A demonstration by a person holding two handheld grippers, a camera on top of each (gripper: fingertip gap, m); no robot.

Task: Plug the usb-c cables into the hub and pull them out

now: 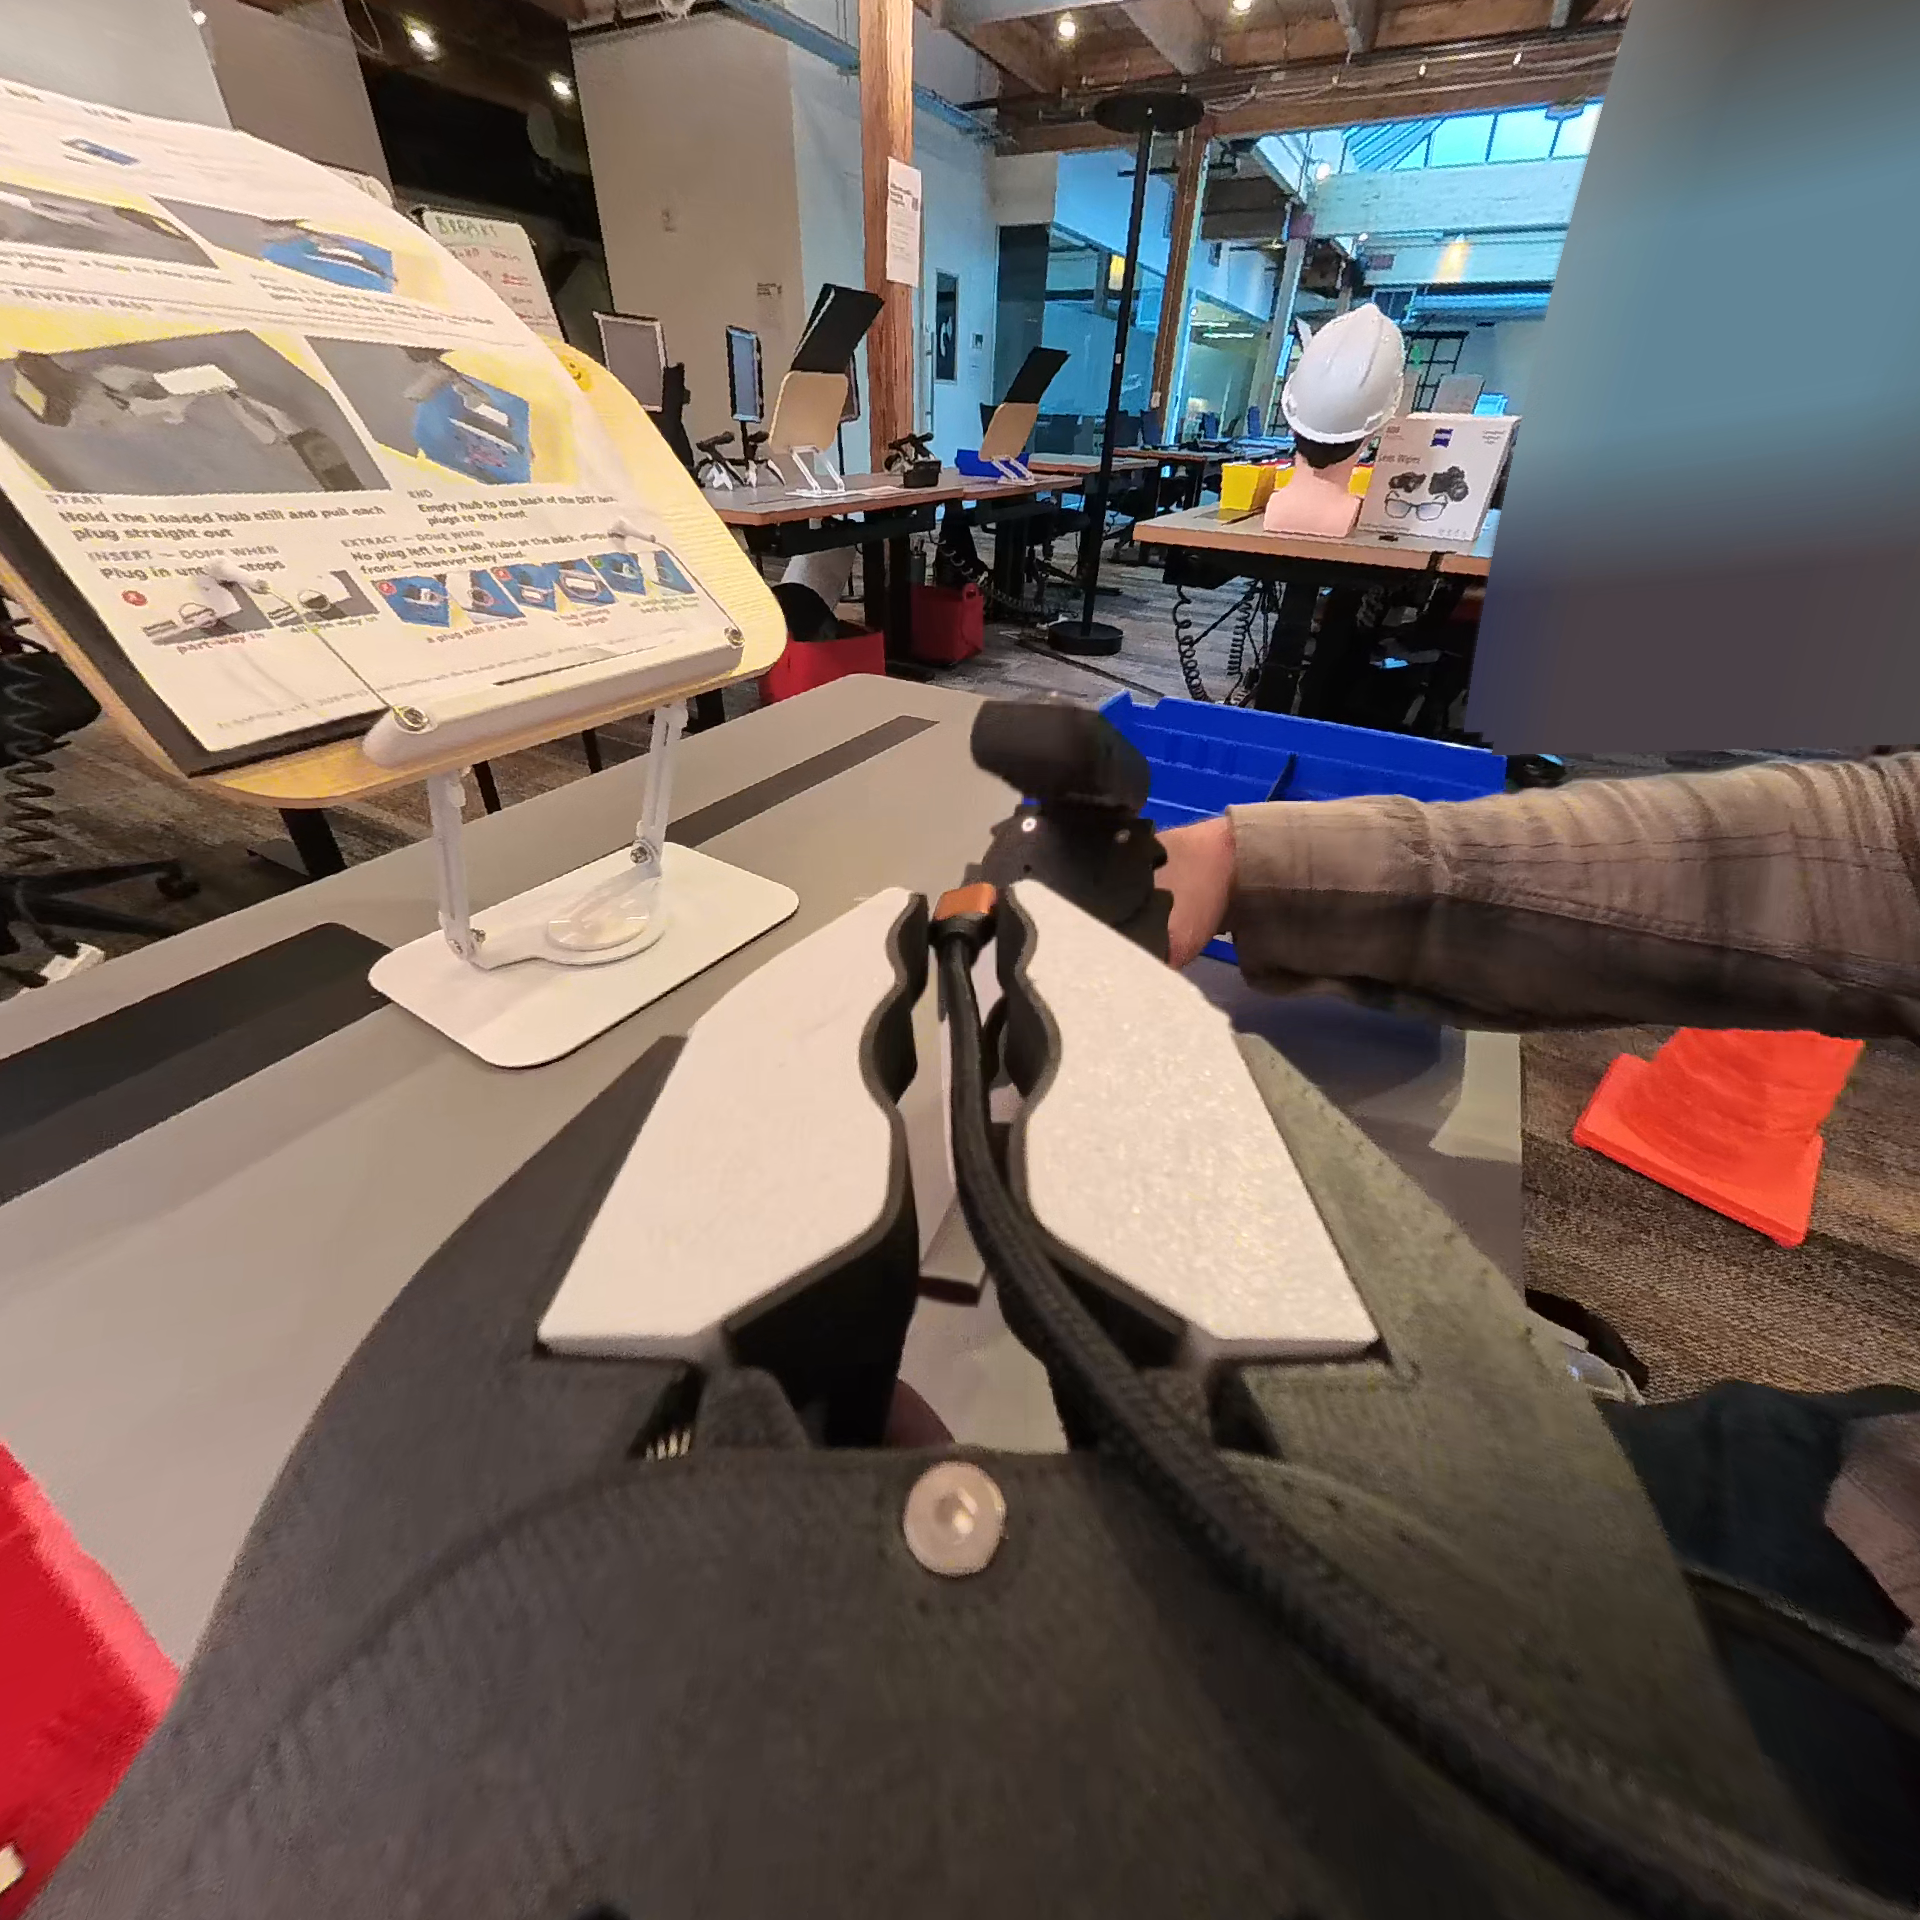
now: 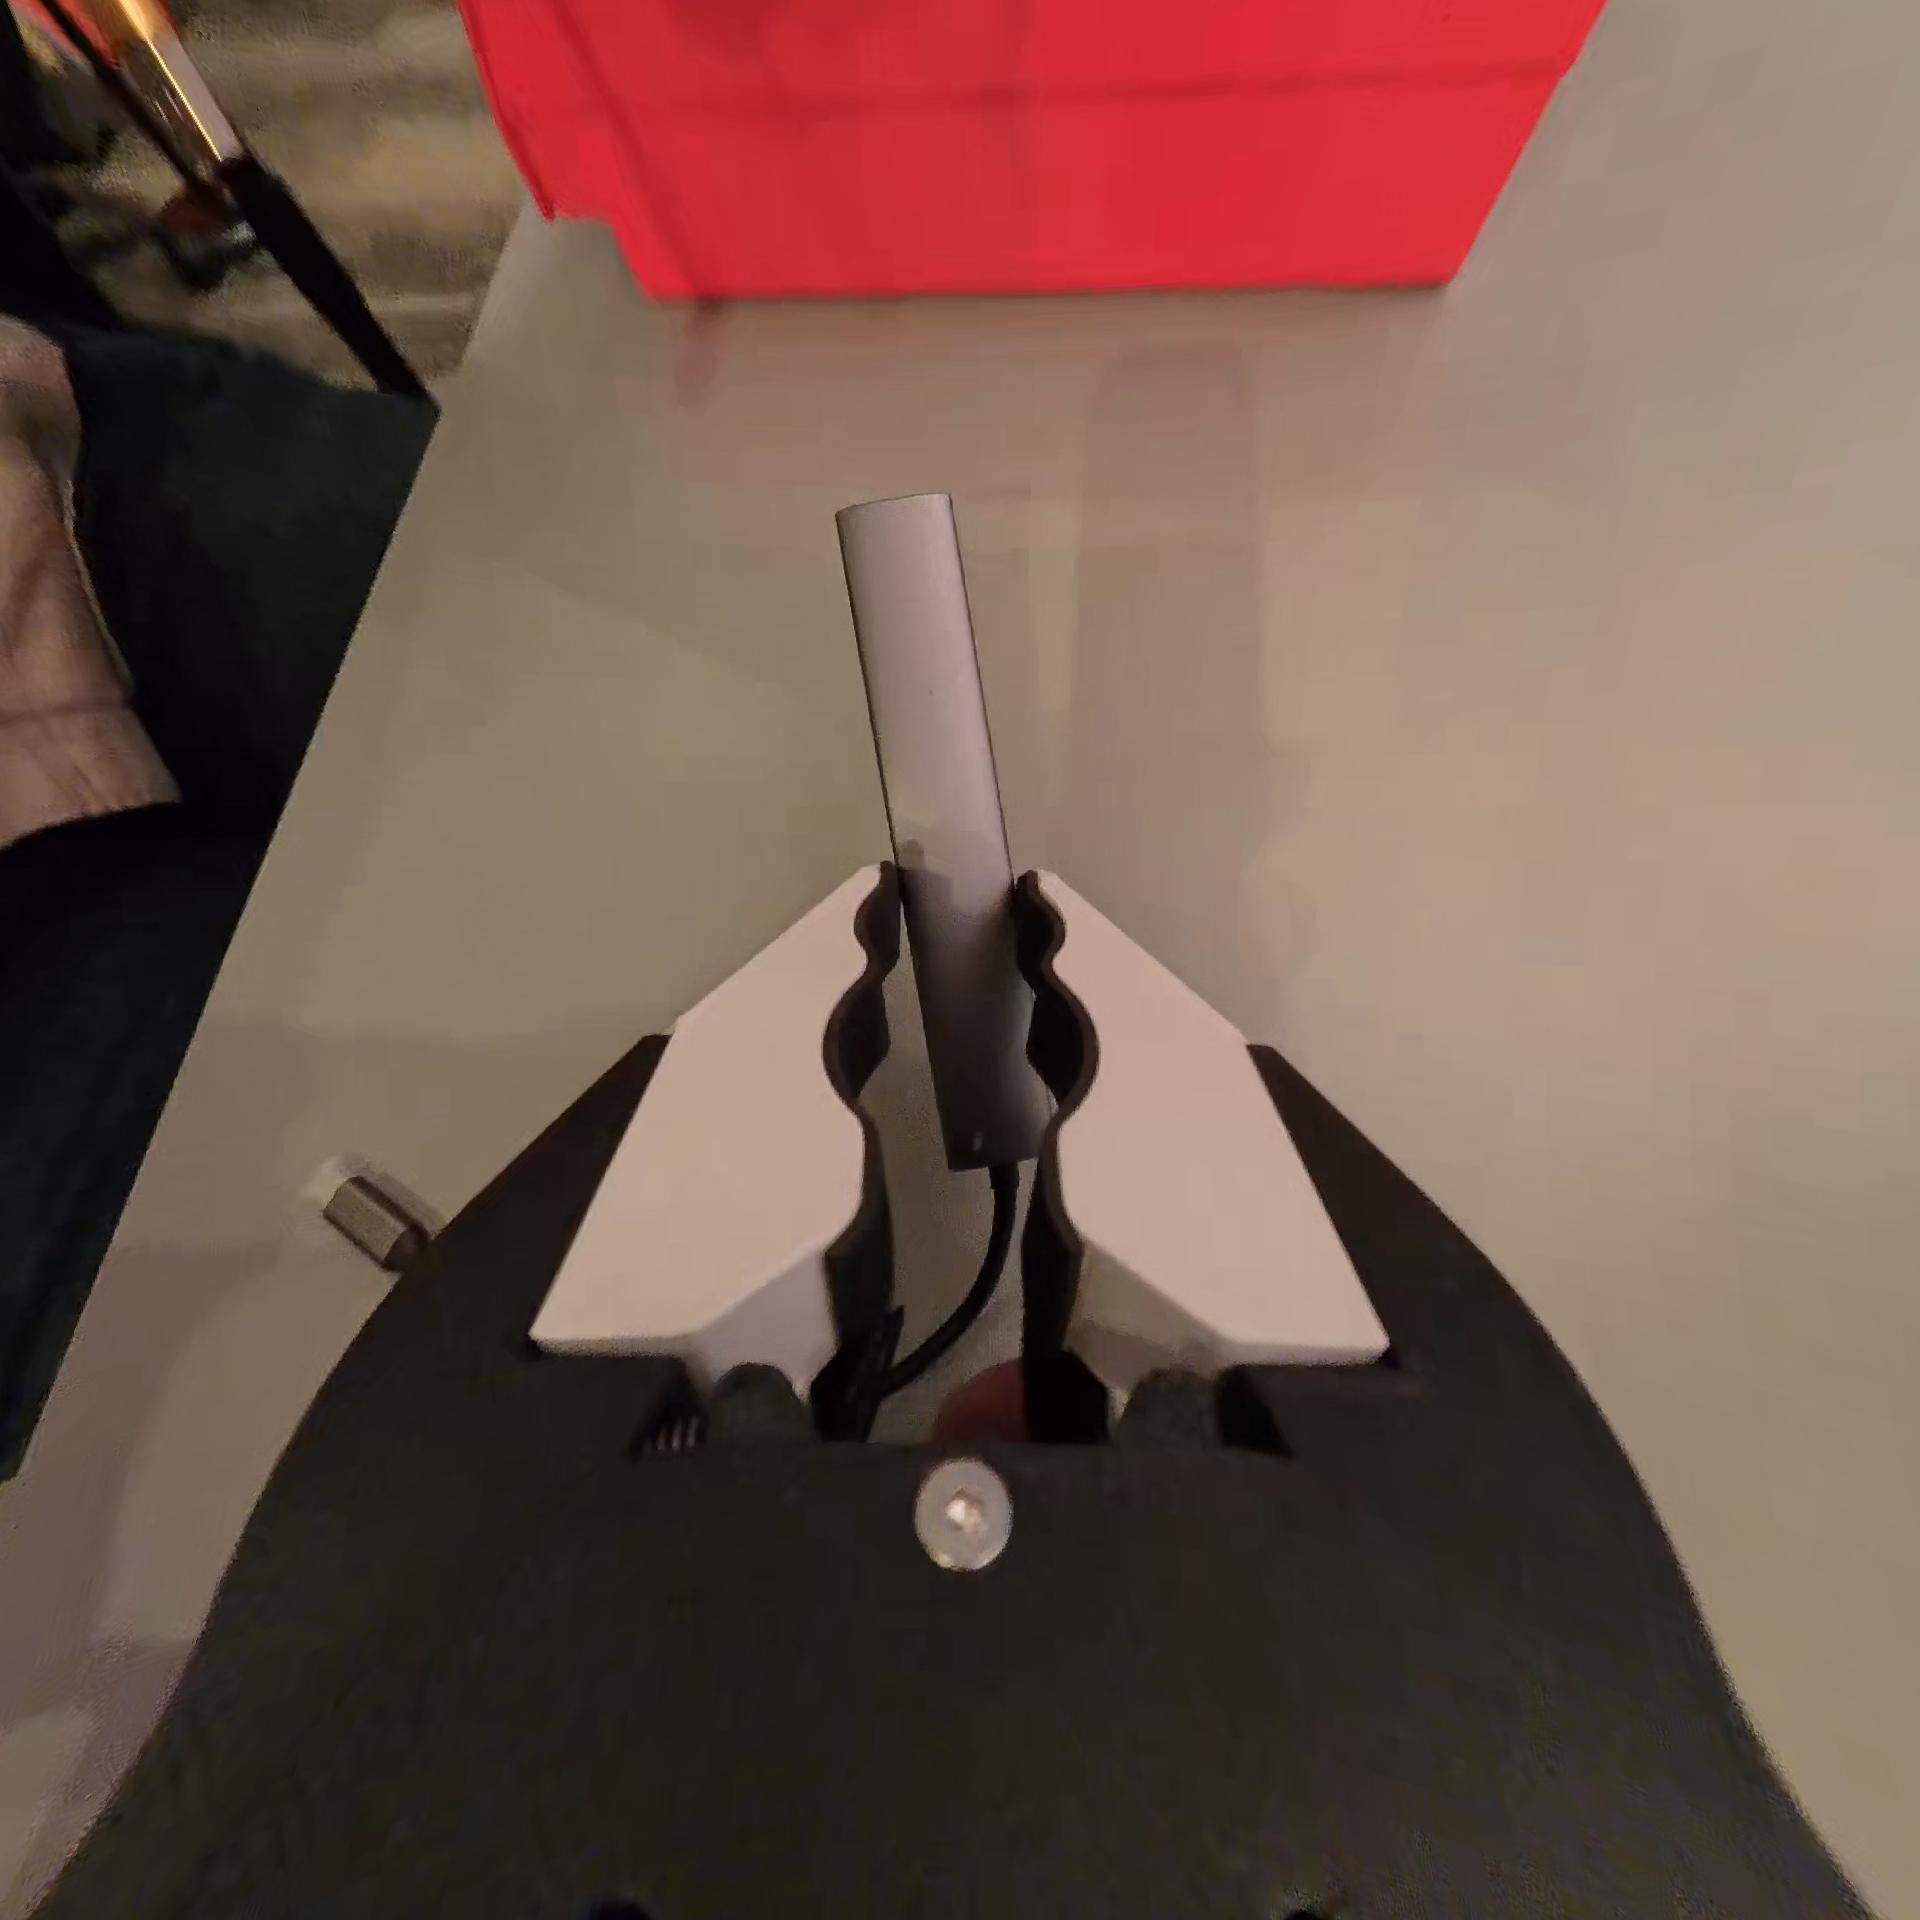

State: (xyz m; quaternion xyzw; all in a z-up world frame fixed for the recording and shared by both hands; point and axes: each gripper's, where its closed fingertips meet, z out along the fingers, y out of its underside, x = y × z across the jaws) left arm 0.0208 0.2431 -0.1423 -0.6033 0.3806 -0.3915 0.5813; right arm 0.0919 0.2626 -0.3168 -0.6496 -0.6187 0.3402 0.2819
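Left gripper [image 1: 961,914] is pinched down tight on a usb-c cable [image 1: 971,1101], right at the tips. The plug end has an orange-copper collar [image 1: 964,906] sitting between the black wavy pads, and the black braided cord runs back through the narrow gap between the two white fingers [image 1: 748,1164] and off over the gripper body toward the lower right. Can't see the metal tip of the plug itself from this angle.

Right gripper [image 2: 956,914] is clamped on the hub [image 2: 930,727], a slim grey stick. The jaws are only as wide as the hub's body, and they've got it around the lower half, so most of it pokes out forward past the fingertips, tilted a bit left. Its thin black lead [image 2: 966,1288] curls back down between the fingers. The hub hangs above the grey table [image 2: 1455,727], with a red bin [image 2: 1039,135] further ahead.

From the left wrist view the right gripper [image 1: 1070,821] shows just past the cable plug, held by a hand [image 1: 1195,883] in a grey plaid sleeve. There's a blue bin [image 1: 1299,748] behind it and an instruction sheet on a white stand [image 1: 582,935] off to the left.
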